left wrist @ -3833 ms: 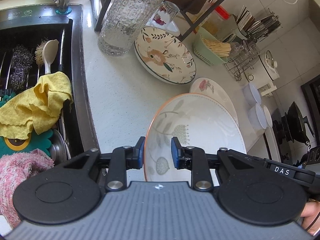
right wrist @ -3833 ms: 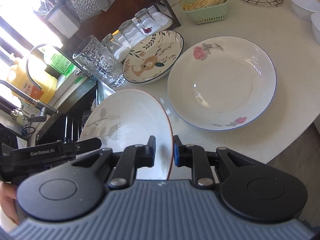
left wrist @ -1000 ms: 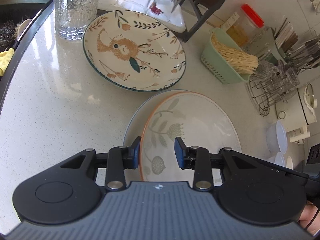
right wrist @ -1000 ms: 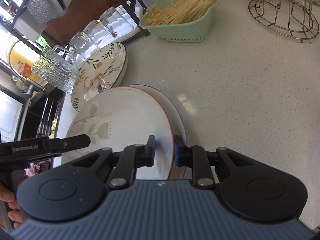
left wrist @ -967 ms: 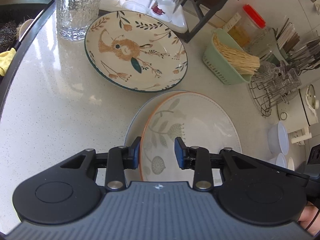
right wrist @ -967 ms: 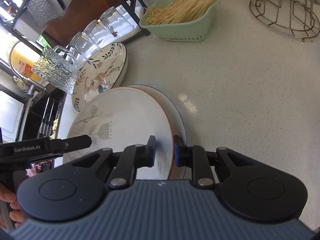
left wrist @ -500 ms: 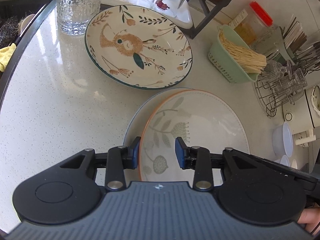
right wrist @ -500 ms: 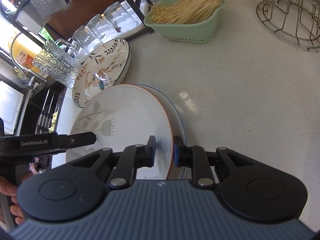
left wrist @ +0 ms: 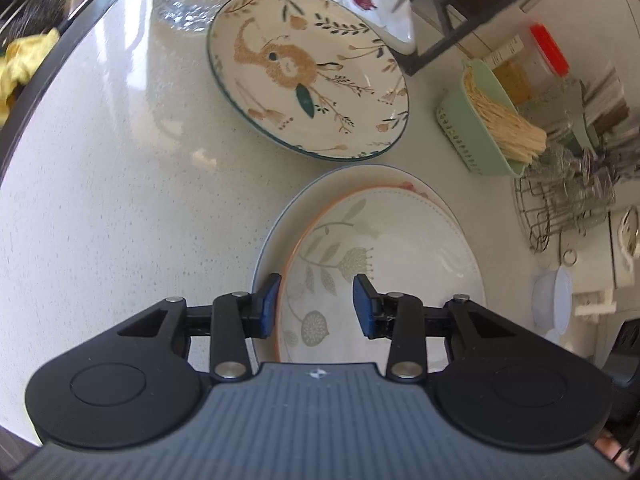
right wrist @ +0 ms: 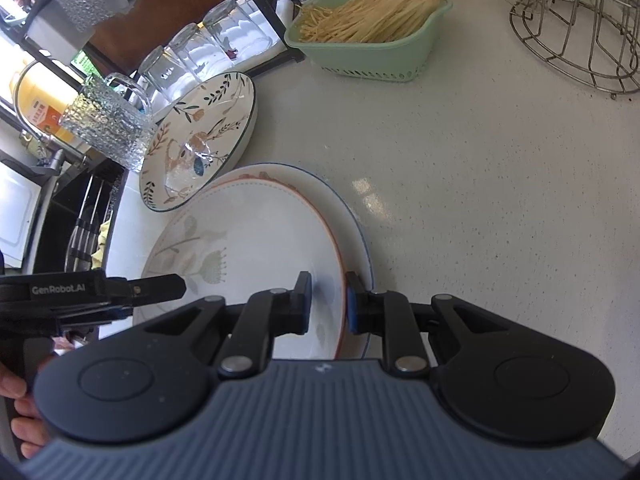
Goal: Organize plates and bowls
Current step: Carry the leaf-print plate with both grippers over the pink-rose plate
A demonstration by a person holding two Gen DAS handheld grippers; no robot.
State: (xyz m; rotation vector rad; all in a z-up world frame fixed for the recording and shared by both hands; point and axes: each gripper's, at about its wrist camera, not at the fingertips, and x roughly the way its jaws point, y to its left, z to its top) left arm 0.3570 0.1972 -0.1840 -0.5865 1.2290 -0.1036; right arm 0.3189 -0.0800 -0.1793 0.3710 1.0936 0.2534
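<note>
An orange-rimmed plate with a pale leaf pattern point(left wrist: 384, 256) point(right wrist: 256, 240) lies inside a larger blue-rimmed white plate point(left wrist: 276, 232) point(right wrist: 356, 232) on the counter. My left gripper point(left wrist: 314, 306) is open, its jaws straddling the orange-rimmed plate's left rim. My right gripper point(right wrist: 328, 300) is also open a little, its jaws on either side of that plate's right rim without pressing it. A rabbit-pattern plate point(left wrist: 308, 72) point(right wrist: 200, 140) lies further back.
A textured glass point(right wrist: 106, 122) and upturned glasses point(right wrist: 200, 48) stand behind the rabbit plate. A green basket of sticks point(left wrist: 488, 124) point(right wrist: 372, 28) and a wire rack point(right wrist: 580, 28) sit at the right. The sink edge point(left wrist: 48, 76) runs at the left. Small white bowls point(left wrist: 554, 300) sit far right.
The orange-rimmed plate has come down into the blue-rimmed plate. Both grippers have opened off its rim, the left one wider.
</note>
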